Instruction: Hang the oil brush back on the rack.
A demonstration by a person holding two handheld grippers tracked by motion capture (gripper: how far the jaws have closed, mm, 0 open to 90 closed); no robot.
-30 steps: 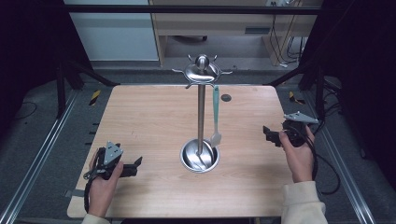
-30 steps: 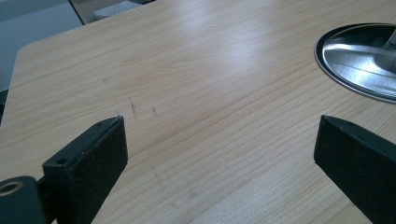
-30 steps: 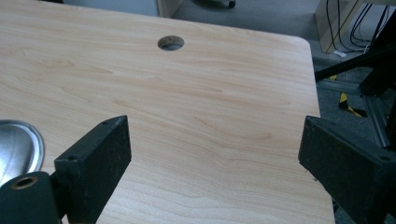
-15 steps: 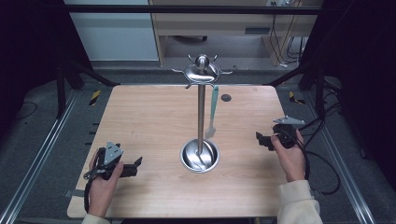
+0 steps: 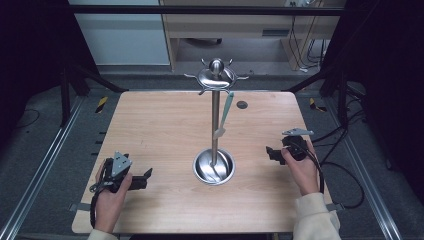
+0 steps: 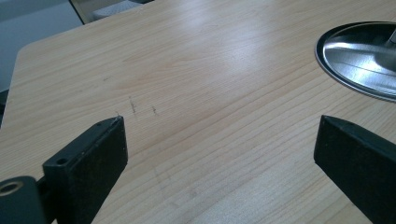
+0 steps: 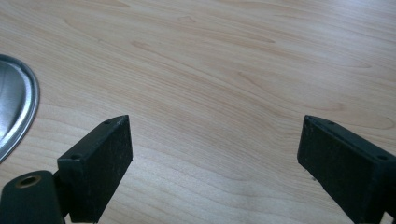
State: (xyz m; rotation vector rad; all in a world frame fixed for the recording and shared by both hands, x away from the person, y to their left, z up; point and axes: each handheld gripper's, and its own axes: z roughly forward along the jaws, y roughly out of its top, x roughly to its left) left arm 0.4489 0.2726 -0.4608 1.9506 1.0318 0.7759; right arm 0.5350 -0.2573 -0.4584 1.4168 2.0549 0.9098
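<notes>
A metal utensil stand (image 5: 215, 120) rises from a round steel base (image 5: 214, 166) in the middle of the wooden table (image 5: 160, 125). From one hook of its top ring (image 5: 216, 76) hangs a pale green utensil (image 5: 224, 116), tilted and swinging beside the pole. My left gripper (image 5: 145, 177) rests at the front left, open, jaws wide apart over bare wood (image 6: 219, 130). My right gripper (image 5: 270, 152) lies right of the base, open too, nothing between its jaws (image 7: 215, 140). The base's rim shows at the edge of both gripper views (image 6: 359, 60) (image 7: 16, 107).
A small dark round hole (image 5: 242, 104) sits in the table's far right part. Metal rails (image 5: 45, 160) run along both sides of the table. Cables (image 5: 345, 170) trail off the right edge. A cabinet (image 5: 230, 25) stands beyond the far edge.
My right gripper has moved left and down toward the stand's base. The green utensil has swung from hanging straight to a tilt. The left gripper has stayed put.
</notes>
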